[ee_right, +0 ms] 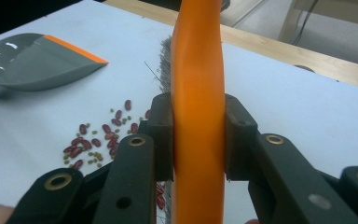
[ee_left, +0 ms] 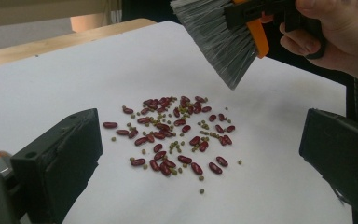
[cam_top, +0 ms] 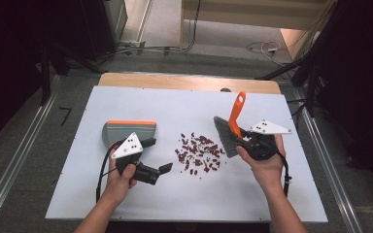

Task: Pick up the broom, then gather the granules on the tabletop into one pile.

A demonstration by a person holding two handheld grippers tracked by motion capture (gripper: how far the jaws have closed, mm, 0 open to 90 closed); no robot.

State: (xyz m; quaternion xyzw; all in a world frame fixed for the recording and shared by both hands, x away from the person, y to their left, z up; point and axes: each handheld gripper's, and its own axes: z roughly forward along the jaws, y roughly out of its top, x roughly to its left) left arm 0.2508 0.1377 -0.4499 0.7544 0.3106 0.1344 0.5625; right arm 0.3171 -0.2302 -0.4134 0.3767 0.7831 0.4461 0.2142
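Now, working from left to right across the high view, we find the dustpan (cam_top: 126, 130) lying flat on the white table (cam_top: 97, 194) at the left of centre, its orange lip turned away from us. Just below it sits our left gripper (cam_top: 154, 156), jaws spread wide with nothing between them; in the left gripper view those jaws frame the beans (ee_left: 172, 135) from either side without touching them. The beans (cam_top: 199, 151), a loose scatter of red ones mixed with small green ones, lie in the middle of the frame, apart from both pan and brush. To their right hangs the brush (cam_top: 226, 136), bristles pointing down and left toward the pile, orange handle rising toward the upper right. Our right gripper (cam_top: 245, 135) is clamped on that handle, and the right gripper view shows both pads pressed against the orange grip. We judge that sweeping has not yet begun: the brush is in hand, while the pan is still unheld. Next, we think, the left gripper must reach back to the pan's handle, close on it, and set the lip against the table just left of the beans, so the brush can push them in.
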